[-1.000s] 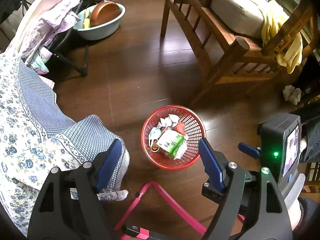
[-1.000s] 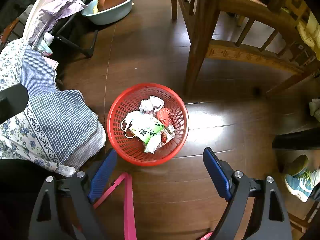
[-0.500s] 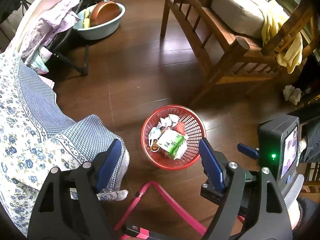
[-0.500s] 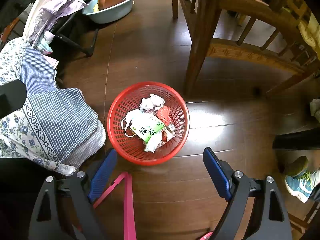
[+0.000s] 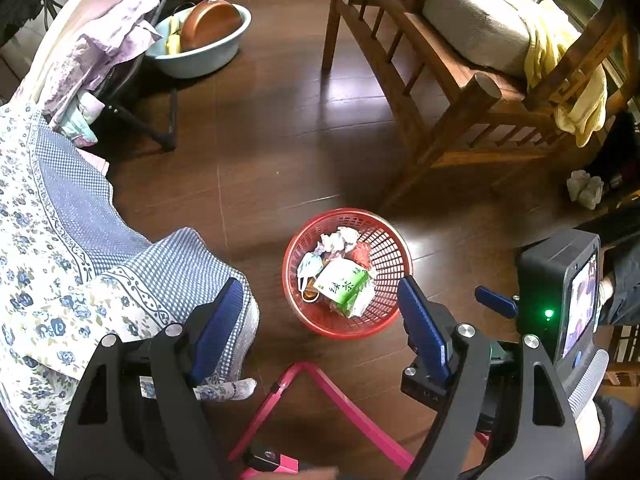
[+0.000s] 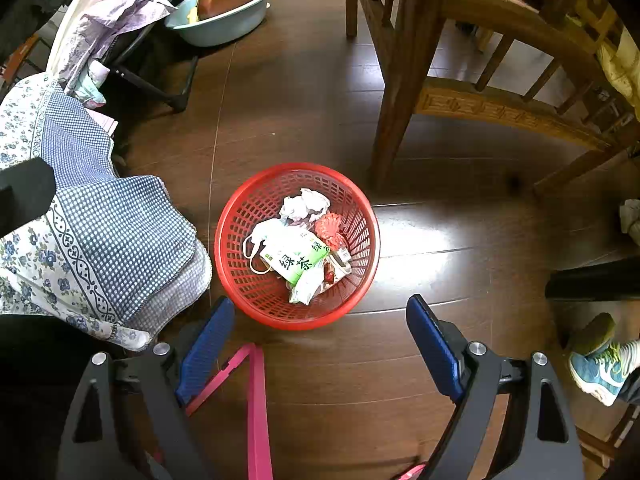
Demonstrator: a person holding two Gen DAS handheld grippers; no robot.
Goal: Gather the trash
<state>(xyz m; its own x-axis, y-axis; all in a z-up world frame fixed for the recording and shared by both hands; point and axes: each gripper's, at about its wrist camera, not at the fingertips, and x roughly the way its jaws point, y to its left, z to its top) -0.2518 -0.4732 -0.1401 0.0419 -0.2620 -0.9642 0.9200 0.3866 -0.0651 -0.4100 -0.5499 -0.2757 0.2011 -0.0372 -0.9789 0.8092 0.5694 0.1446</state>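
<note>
Trash [image 6: 298,246] fills the red basket [image 6: 244,216] at centre frame on the dark floor [image 6: 440,248]; my left tongs [image 5: 320,314] and right tongs [image 6: 320,334] both gape wide, holding nothing.

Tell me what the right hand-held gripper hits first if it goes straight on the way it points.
Probably the red basket of trash on the floor: its near rim lies between the open right hand-held gripper's fingers. Depth is unclear, so it might meet bare floor just before it.
</note>
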